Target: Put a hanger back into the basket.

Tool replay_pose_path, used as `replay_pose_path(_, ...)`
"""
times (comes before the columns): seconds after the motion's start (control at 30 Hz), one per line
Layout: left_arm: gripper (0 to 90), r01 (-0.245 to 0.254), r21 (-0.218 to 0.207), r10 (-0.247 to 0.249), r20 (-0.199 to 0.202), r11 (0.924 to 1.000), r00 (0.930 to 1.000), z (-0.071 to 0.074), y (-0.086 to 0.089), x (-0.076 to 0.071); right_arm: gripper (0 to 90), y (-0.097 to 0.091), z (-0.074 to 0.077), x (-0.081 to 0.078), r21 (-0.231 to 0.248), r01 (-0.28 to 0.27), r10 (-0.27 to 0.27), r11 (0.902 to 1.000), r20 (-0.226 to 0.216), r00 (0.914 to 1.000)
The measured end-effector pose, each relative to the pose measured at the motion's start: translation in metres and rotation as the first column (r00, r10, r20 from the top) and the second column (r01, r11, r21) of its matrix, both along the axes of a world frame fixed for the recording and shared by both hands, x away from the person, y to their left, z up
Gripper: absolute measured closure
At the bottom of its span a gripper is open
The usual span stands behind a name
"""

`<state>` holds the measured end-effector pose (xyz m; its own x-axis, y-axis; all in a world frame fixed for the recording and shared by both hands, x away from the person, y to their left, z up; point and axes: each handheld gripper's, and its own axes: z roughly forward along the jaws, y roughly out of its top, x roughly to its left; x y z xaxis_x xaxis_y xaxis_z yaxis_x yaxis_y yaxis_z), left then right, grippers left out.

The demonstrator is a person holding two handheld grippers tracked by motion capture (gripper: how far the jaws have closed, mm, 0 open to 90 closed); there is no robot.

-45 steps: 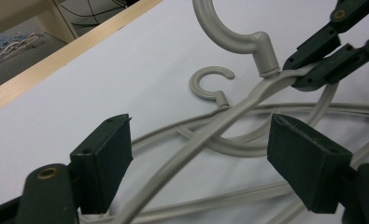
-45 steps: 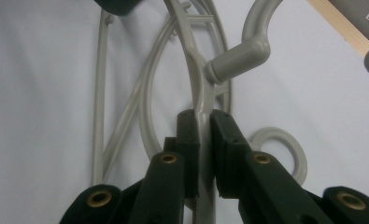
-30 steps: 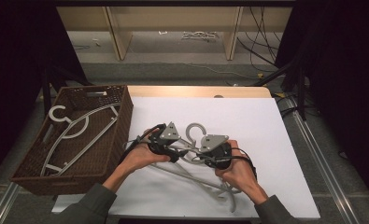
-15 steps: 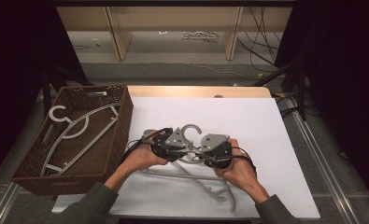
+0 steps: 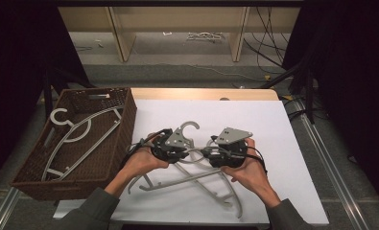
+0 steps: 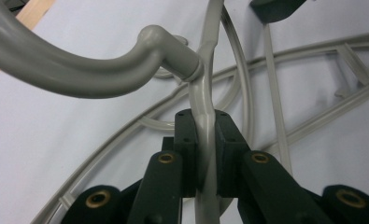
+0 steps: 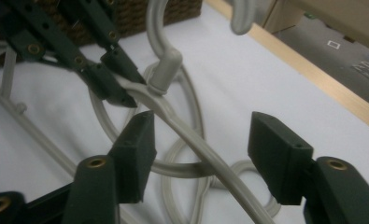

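A grey plastic hanger (image 5: 192, 126) is held up over the white board, its hook pointing away from me. My left gripper (image 5: 188, 152) is shut on the hanger's arm just below the hook's neck (image 6: 191, 70); its jaws (image 6: 205, 140) have just closed there. My right gripper (image 5: 207, 154) faces it from the right. Its jaws (image 7: 203, 133) have just been opening and stand apart, with the hanger's arm (image 7: 187, 133) running between the pads, untouched by the right pad. The left gripper's tips (image 7: 121, 91) pinch the arm close ahead.
More grey hangers (image 5: 211, 184) lie crossed on the white board (image 5: 273, 134) under my hands. A brown wicker basket (image 5: 127, 120) at the left holds hangers (image 5: 81, 129). A wooden strip edges the board's far side.
The left gripper's jaws closed on the hanger below its hook. The right gripper's jaws opened and released it. Both hands stayed about where they were.
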<state>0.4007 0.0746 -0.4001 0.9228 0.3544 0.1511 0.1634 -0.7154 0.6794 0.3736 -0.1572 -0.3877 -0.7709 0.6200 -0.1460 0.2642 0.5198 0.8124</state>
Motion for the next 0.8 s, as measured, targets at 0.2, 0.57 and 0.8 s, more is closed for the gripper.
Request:
replay_pose_path(0.2,81.9,-0.068,-0.026,0.068,0.006,0.9974,0.9977,0.006,0.011,0.005,34.5,-0.004,0.004,-0.003,0.051,0.044,-0.046,0.9977,0.037,0.9982)
replay_pose_path(0.57,81.8,-0.173,-0.089,0.175,0.007,0.9809,0.9846,0.024,0.033,0.008,31.5,-0.010,0.003,-0.018,0.116,0.069,-0.074,0.9909,0.043,0.9963)
replay_pose_path(0.8,81.8,-0.213,-0.141,0.217,0.013,0.9667,0.9760,0.045,0.034,0.003,29.0,-0.030,0.001,-0.026,0.199,0.128,-0.139,0.9716,0.038,0.9896)
